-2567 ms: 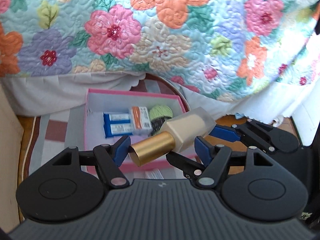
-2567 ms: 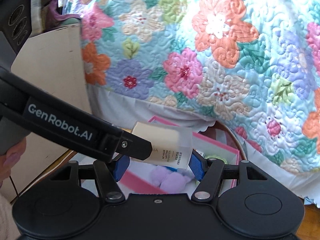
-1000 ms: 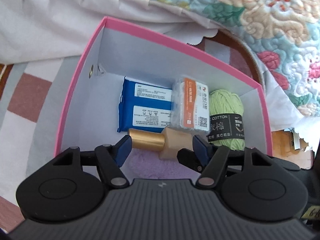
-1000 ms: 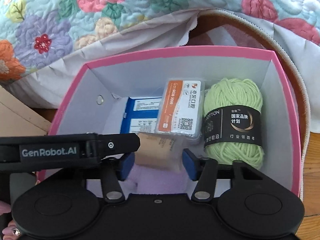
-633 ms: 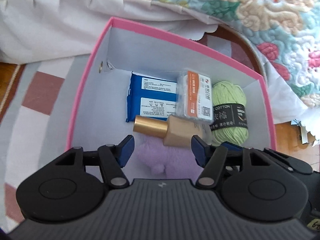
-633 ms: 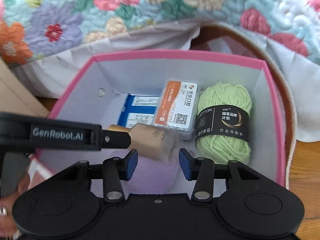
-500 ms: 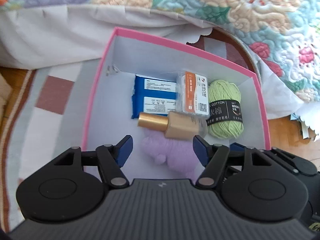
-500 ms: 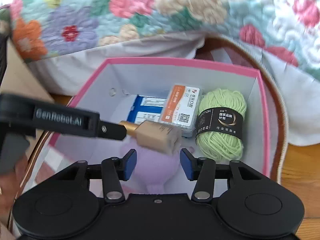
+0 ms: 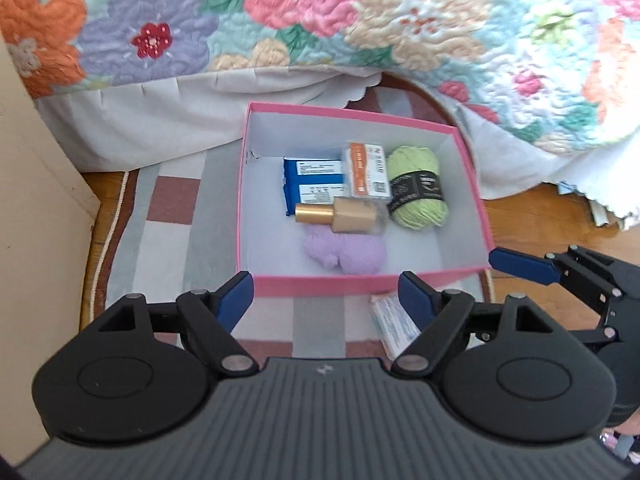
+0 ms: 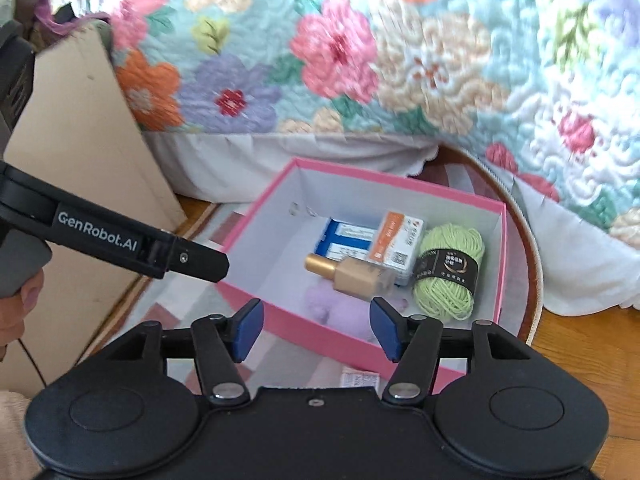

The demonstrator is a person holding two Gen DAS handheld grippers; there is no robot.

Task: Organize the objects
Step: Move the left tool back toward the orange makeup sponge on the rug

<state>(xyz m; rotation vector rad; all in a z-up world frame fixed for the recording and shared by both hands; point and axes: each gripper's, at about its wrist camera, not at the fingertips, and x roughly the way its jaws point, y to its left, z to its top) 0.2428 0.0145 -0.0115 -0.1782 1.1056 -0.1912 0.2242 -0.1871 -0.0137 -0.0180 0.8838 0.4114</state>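
My left gripper [image 9: 326, 294] stands released above the near wall of the pink-rimmed cardboard box [image 9: 360, 280]; its jaws have just been opening and nothing lies between them. My right gripper [image 10: 316, 330] is likewise unclenched, its jaws also just opened, with only the box wall showing through the gap.

The frosted beige bottle with the gold metallic cap [image 9: 340, 216] lies on its side inside the box. It rests partly on the lilac plush toy [image 9: 344, 252], with its cap over the blue-and-white flat packet [image 9: 310, 184] and its base close to the lime-green ball of yarn with a black band [image 9: 418, 192]. An orange-and-white clear-wrapped pack [image 9: 368, 176] leans against the yarn.

A white-and-blue wrapped packet [image 9: 394, 326] lies outside the box on the checked rug [image 9: 168, 236], just beside the near wall. I judge it to be the next item to collect.

Hazards from this position:
- The bottle sits on soft plush, so I expect it to roll if the box is bumped.
- The packet lies close to the wall. A jaw descending there may catch the rim and shift the box.
- Both grippers crowd the same corner, so collision between them is possible.
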